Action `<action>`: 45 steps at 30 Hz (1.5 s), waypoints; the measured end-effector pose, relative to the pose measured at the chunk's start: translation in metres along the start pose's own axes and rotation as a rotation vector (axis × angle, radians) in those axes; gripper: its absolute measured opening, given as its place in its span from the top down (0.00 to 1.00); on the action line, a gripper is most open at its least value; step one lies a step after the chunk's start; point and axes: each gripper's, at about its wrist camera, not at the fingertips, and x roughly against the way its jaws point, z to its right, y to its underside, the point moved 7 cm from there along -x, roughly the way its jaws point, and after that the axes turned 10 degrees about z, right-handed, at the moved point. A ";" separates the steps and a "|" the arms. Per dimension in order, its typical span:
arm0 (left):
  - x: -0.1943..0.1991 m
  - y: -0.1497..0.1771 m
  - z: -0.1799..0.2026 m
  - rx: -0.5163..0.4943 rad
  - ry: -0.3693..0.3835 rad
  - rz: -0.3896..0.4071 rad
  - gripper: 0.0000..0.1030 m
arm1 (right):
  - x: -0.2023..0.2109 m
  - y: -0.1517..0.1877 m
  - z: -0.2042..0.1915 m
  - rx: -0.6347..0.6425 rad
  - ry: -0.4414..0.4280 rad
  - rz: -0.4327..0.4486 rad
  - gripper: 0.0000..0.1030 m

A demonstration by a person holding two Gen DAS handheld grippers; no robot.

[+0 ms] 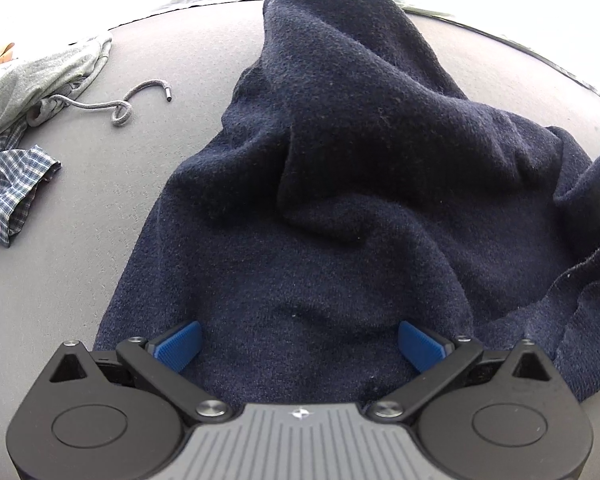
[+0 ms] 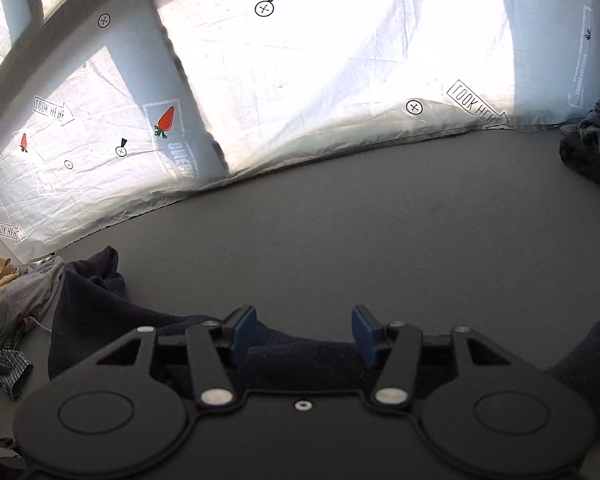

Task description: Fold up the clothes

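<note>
Now I am holding my left gripper (image 1: 299,345) wide open over the navy sweater (image 1: 340,200), rumpled mid-table; my right gripper (image 2: 303,334) is open too (nothing pinched). I should be smoothing it flat before folding.

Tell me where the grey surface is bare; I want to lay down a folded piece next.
Widest free stretch: the grey table between the white printed sheet and the right gripper. A narrower strip lies between the navy knitted sweater and the checked shirt. Crowded: the left edge, with the grey drawstring garment, and the dark clothes far right.
</note>
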 end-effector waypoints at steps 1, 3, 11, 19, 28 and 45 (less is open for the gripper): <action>0.000 0.000 0.000 -0.002 0.002 0.002 0.00 | -0.001 0.004 -0.010 0.019 -0.024 -0.010 0.47; 0.000 0.001 -0.001 -0.005 0.005 0.007 0.00 | -0.002 0.014 -0.028 0.057 -0.055 -0.028 0.46; -0.002 0.000 -0.005 -0.035 0.024 0.008 0.00 | 0.017 0.017 -0.038 0.074 -0.035 -0.006 0.40; 0.003 0.010 -0.003 -0.083 0.043 -0.004 0.00 | 0.013 0.036 -0.048 0.267 0.044 -0.063 0.46; 0.025 0.034 -0.006 -0.079 0.029 0.009 0.00 | 0.064 0.050 -0.033 0.327 0.174 -0.025 0.95; 0.036 0.061 -0.016 -0.067 0.019 -0.036 0.00 | 0.175 0.077 0.089 -0.026 0.478 -0.116 0.81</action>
